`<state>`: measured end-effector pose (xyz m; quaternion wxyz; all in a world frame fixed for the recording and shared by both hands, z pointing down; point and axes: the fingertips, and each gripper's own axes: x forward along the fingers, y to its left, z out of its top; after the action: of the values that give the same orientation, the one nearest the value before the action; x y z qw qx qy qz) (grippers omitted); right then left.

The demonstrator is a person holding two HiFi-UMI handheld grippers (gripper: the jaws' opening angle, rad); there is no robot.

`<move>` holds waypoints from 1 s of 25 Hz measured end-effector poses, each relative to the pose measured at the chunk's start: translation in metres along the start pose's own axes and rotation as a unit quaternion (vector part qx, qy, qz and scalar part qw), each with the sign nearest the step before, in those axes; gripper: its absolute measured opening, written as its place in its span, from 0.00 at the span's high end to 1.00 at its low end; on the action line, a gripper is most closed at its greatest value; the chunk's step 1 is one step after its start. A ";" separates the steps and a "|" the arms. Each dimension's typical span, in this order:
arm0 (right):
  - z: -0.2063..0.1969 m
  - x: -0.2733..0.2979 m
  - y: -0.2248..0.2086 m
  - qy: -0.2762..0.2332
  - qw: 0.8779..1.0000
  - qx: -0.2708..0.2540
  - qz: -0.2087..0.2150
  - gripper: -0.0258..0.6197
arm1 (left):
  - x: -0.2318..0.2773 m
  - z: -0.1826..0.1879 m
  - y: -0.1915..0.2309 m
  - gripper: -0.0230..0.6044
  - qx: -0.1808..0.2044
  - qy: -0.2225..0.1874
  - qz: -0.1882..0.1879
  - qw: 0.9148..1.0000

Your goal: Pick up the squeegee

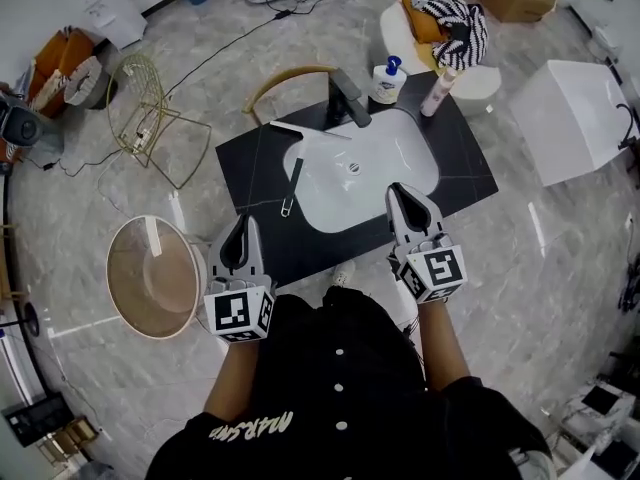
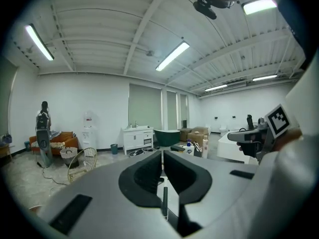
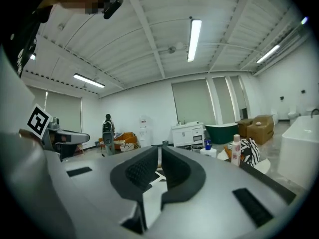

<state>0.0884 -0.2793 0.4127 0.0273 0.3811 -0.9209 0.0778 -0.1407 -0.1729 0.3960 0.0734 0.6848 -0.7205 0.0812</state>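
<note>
Counter: a black counter (image 1: 462, 173) holds a white sink basin (image 1: 372, 183). A dark faucet (image 1: 349, 99) stands at the basin's far rim.
Bottles: a white pump bottle (image 1: 386, 81) with a blue top and a pale pink bottle (image 1: 438, 93) stand on the far right of the counter, well apart from the squeegee.
Around: a gold wire basket (image 1: 150, 120) and a round white-rimmed tub (image 1: 152, 278) are on the floor to the left. A white box (image 1: 575, 118) is to the right, and a striped cloth (image 1: 455, 18) lies on a white stool beyond the bottles.
Squeegee place: the squeegee (image 1: 293, 181) lies flat on the left side of the sink, partly on the basin's rim and partly on the black top.
Long axis: its dark handle runs far to near with a slight slant, and a small loop is at the near end. A pale strip lies crosswise at the far end, just left of the faucet.
Left gripper: the left gripper (image 1: 243, 222) has its jaws together with nothing between them. It is at the counter's near left edge, and the handle's loop is near, ahead and to its right, with bare black counter between.
Right gripper: the right gripper (image 1: 398, 190) is closed and empty over the basin's near right rim. The squeegee is off to its left, across the bowl.
</note>
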 end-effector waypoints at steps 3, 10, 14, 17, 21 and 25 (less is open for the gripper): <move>-0.006 0.018 -0.002 0.014 0.999 0.021 0.021 0.96 | 0.005 -0.005 0.000 0.93 -0.001 0.014 0.005 1.000; -0.044 0.061 0.004 0.051 0.993 0.081 0.062 0.94 | 0.016 -0.006 0.013 0.93 0.001 0.014 0.003 1.000; -0.076 0.096 0.013 0.079 0.982 0.149 0.089 0.85 | 0.019 -0.010 0.025 0.93 0.000 0.025 0.000 1.000; -0.111 0.126 0.023 0.114 0.963 0.217 0.114 0.80 | 0.019 -0.018 0.033 0.93 -0.004 0.036 -0.003 0.999; -0.160 0.165 0.037 0.166 0.942 0.260 0.137 0.75 | 0.020 -0.034 0.043 0.93 -0.009 0.055 -0.012 0.998; -0.209 0.193 0.049 0.218 0.924 0.278 0.144 0.68 | 0.019 -0.058 0.053 0.93 -0.017 0.083 -0.015 0.996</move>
<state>-0.0852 -0.3453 0.6339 0.1083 0.2100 -0.8787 0.4149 -0.1945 -0.1763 0.4556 0.1463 0.6846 -0.7031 0.1244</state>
